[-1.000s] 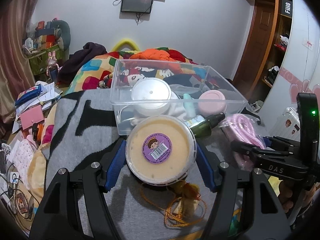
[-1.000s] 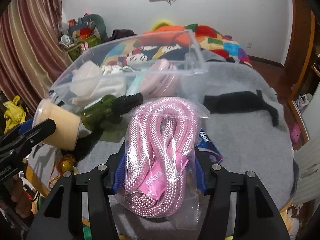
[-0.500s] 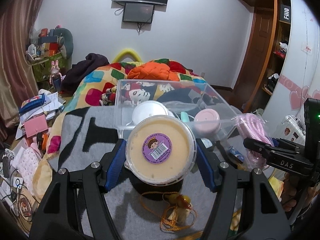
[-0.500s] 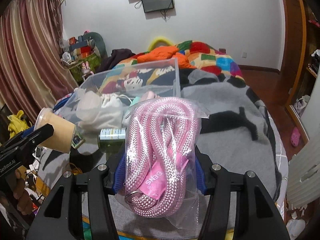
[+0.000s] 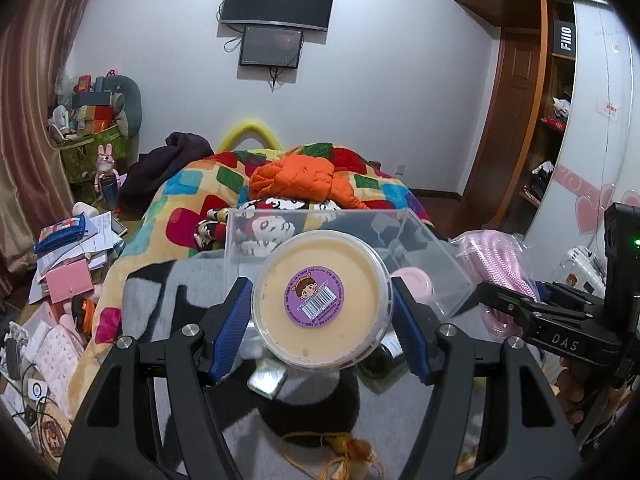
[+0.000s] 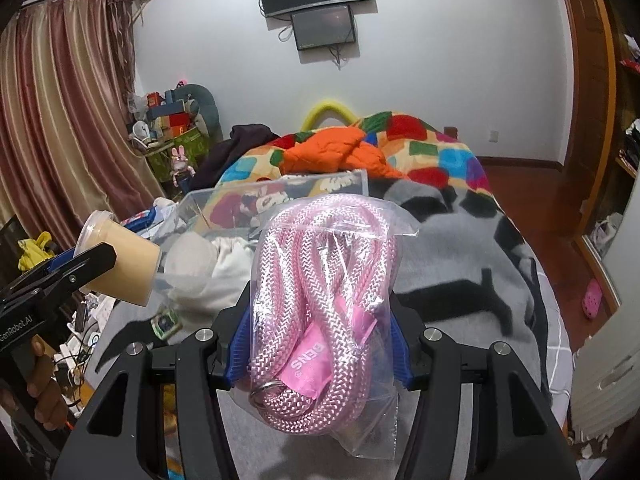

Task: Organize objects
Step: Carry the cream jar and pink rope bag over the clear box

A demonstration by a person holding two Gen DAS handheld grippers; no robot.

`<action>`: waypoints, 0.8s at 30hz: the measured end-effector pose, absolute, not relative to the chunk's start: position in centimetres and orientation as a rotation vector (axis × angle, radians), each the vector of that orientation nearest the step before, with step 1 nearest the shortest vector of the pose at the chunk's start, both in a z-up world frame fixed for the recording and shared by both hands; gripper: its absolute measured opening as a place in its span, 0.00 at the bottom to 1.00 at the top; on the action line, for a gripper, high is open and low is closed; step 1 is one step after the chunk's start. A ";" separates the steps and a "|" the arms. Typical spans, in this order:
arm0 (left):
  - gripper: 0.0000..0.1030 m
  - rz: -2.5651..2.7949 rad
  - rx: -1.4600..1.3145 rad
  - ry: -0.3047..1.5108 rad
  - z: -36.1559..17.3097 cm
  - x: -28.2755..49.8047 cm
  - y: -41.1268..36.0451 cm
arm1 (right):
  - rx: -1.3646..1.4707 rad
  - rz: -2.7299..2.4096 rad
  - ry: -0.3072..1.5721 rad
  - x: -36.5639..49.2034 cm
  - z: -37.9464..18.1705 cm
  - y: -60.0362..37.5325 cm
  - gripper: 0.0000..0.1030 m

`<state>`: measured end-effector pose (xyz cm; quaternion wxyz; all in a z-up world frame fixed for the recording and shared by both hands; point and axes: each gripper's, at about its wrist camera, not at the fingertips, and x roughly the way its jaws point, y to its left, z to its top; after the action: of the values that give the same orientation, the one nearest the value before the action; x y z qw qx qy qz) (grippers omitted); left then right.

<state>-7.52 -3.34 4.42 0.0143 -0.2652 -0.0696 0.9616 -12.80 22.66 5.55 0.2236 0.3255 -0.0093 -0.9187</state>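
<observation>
The left gripper [image 5: 322,322] is clamped on a round, cream-coloured plastic tub [image 5: 322,299], its ribbed blue pads [image 5: 232,330] pressing the tub's smooth sides while the flat clear lid with a purple barcode sticker faces the camera. The tub sits squarely between the fingers, lifted clear of the fuzzy grey-and-black blanket [image 5: 156,300] below. The right gripper [image 6: 320,354] is closed on a crinkly clear plastic bag [image 6: 324,320] holding a coiled, braided pink rope [image 6: 316,280]; the bag bulges up and forward from between the blue pads. Just beyond both loads, on the blanket, stands a rectangular transparent plastic bin [image 5: 436,256] with soft white cloth [image 6: 224,260] and a pink round container [image 5: 414,282] inside.
</observation>
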 end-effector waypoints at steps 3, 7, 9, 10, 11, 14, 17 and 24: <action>0.65 3.010 -0.829 -0.217 4.6 -8.4 -3.7 | 0.892 -2.522 -0.030 -13.6 5.9 22.0 0.51; 0.65 3.039 -0.842 -0.212 4.8 -9.7 -4.4 | 0.881 -2.515 -0.017 -14.8 6.4 20.8 0.51; 0.65 3.048 -0.850 -0.217 4.8 -10.3 -4.8 | 0.873 -2.513 -0.011 -15.1 6.6 20.4 0.51; 0.65 3.052 -0.857 -0.222 4.7 -10.6 -5.0 | 0.868 -2.512 -0.006 -15.3 6.7 20.2 0.51; 0.65 3.053 -0.864 -0.227 4.7 -10.9 -5.2 | 0.862 -2.512 0.000 -15.5 6.8 19.9 0.51; 0.65 3.056 -0.878 -0.233 4.4 -11.6 -5.5 | 0.849 -2.511 0.013 -16.1 7.1 19.2 0.51; 0.65 3.066 -0.881 -0.230 4.3 -12.3 -5.9 | 0.845 -2.505 0.022 -16.7 7.2 18.5 0.51; 0.65 3.096 -0.892 -0.201 4.0 -14.1 -6.4 | 0.868 -2.486 0.061 -18.4 6.7 16.5 0.51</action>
<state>-14.11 -6.36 3.99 -0.0433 -0.2759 -0.0621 0.9582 -18.36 16.50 6.74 0.2510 0.3190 0.0223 -0.9136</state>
